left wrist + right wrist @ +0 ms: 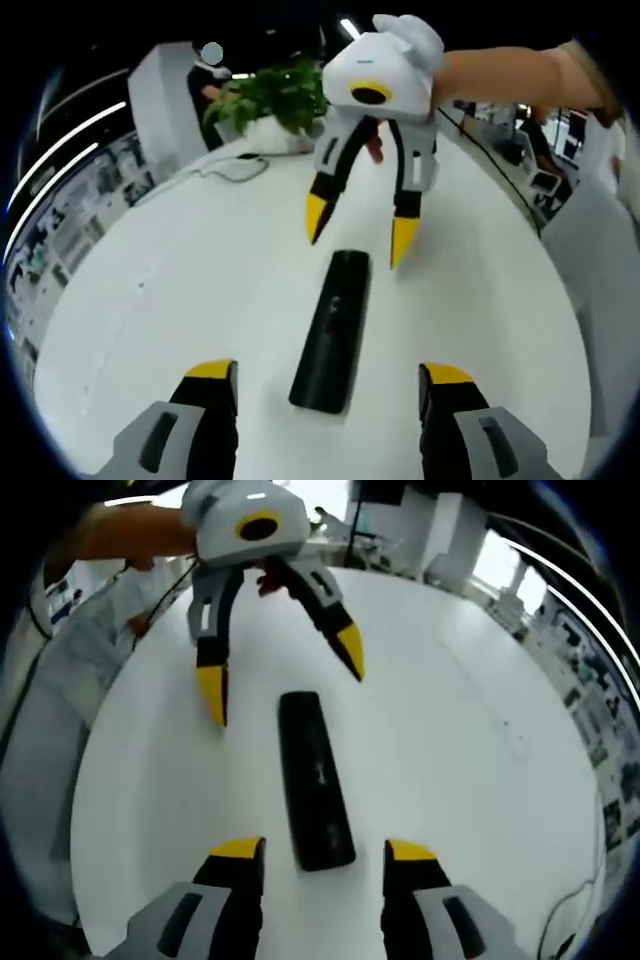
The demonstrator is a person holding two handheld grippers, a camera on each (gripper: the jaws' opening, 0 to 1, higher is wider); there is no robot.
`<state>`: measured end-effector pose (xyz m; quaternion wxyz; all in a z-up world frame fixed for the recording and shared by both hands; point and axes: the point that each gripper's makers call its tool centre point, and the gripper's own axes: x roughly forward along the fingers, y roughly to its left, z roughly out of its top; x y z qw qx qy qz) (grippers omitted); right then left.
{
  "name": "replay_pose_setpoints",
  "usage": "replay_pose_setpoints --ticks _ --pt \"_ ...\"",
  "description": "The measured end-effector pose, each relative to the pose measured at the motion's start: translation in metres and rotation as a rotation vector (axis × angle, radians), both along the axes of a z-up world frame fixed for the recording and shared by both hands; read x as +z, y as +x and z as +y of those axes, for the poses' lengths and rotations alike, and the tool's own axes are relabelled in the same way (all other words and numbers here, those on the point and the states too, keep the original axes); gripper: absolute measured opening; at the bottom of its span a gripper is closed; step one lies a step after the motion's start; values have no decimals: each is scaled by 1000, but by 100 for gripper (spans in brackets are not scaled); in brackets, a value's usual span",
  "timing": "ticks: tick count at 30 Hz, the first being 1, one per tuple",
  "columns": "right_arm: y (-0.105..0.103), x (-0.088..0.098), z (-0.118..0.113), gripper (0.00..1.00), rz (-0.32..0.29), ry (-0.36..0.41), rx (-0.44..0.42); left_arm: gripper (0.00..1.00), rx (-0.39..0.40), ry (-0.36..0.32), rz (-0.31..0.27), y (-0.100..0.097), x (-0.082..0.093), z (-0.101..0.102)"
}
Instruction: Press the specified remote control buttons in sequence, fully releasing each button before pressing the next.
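Note:
A black remote control [332, 333] lies flat on the round white table [170, 300], lengthwise between the two grippers. My left gripper [325, 380] is open, its yellow-tipped jaws on either side of the remote's near end. My right gripper [360, 225] hangs open just above the remote's far end, held by a hand. In the right gripper view the remote [313, 778] runs away from my open right gripper [325, 855], and my left gripper [282, 682] stands open over the other end. Nothing is held in either gripper.
A potted green plant [275, 100] and a thin cable [230, 165] sit at the table's far edge. A person [208, 85] stands behind it beside a white pillar. Desks and office gear surround the table [480, 740]; a cable [565, 915] lies at its edge.

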<state>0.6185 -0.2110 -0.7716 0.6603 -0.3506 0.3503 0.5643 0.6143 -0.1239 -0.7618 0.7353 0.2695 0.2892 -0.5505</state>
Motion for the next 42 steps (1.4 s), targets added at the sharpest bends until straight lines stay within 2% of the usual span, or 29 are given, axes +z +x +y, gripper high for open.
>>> replay_pose_setpoints --ticks 11,15,23,27,29,34,42 --pt "-2 -7 1 37 23 -24 22 67 -14 16 14 2 -7 -4" --pt "-1 -11 -1 34 30 -38 24 61 -27 31 17 1 -9 -5" --pt "-2 -14 -2 32 40 -48 31 58 -46 49 27 1 -12 -8" --pt "-1 -13 0 28 41 -54 39 53 -51 64 32 2 -15 -8" --pt "-3 -14 1 27 41 -57 47 54 -56 76 19 4 -15 -7" --pt "-1 -14 1 27 40 -63 56 52 -63 86 28 4 -17 -6" --pt "-3 -14 1 22 54 -60 54 42 -63 79 84 -2 -19 -7"
